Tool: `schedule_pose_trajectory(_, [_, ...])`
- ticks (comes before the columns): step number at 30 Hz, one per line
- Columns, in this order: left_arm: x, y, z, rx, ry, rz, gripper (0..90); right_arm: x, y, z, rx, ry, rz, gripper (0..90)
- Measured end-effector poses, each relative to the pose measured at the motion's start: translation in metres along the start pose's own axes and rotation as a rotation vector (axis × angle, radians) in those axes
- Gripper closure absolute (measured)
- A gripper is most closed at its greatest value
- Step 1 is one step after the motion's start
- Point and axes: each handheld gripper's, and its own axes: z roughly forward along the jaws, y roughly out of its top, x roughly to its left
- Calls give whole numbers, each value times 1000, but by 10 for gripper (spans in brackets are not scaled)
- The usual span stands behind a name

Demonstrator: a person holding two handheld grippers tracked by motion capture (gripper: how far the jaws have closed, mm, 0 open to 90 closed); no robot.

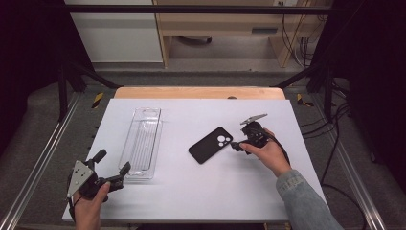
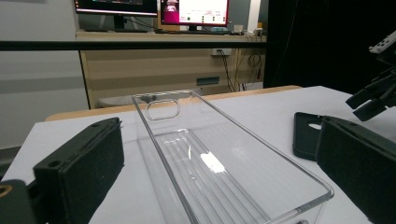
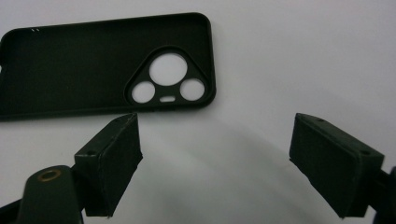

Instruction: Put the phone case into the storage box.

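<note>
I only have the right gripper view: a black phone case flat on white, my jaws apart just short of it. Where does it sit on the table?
Observer: The phone case lies mid-table, right of a clear plastic tray.
Operator: Is the tray empty?
Observer: Yes, nothing lies in it in the left gripper view.
Operator: And the other hand?
Observer: The left gripper sits open at the tray's near end, holding nothing.

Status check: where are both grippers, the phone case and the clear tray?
Right gripper open beside black phone case, not touching. Left gripper open at near end of clear tray. Case flat on table, nothing between.
</note>
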Motion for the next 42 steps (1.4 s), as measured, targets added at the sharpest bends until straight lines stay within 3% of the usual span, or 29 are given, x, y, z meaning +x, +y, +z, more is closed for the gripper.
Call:
schedule_pose_trajectory(9, [-1, 0, 1, 9, -3, 3, 8, 1, 18, 13, -25, 11, 28, 276])
schedule_pose_trajectory(10, [-1, 0, 1, 11, -4, 6, 8, 0, 20, 17, -53, 10, 41, 327])
schedule_pose_trajectory(12, [-1, 0, 1, 12, -4, 6, 8, 0, 21, 18, -58, 10, 48, 340])
schedule_pose_trajectory(16, [0, -1, 1, 13, -3, 6, 8, -2, 21, 29, -74, -6, 71, 454])
schedule_pose_trajectory(22, [0, -1, 1, 15, -5, 6, 9, -4, 20, 33, -88, 7, 94, 524])
schedule_pose_trajectory(33, [0, -1, 1, 16, -6, 6, 9, -3, 19, 35, -87, 18, 88, 573])
schedule_pose_trajectory(42, [0, -1, 2, 17, -7, 7, 9, -1, 20, 36, -64, -12, 52, 608])
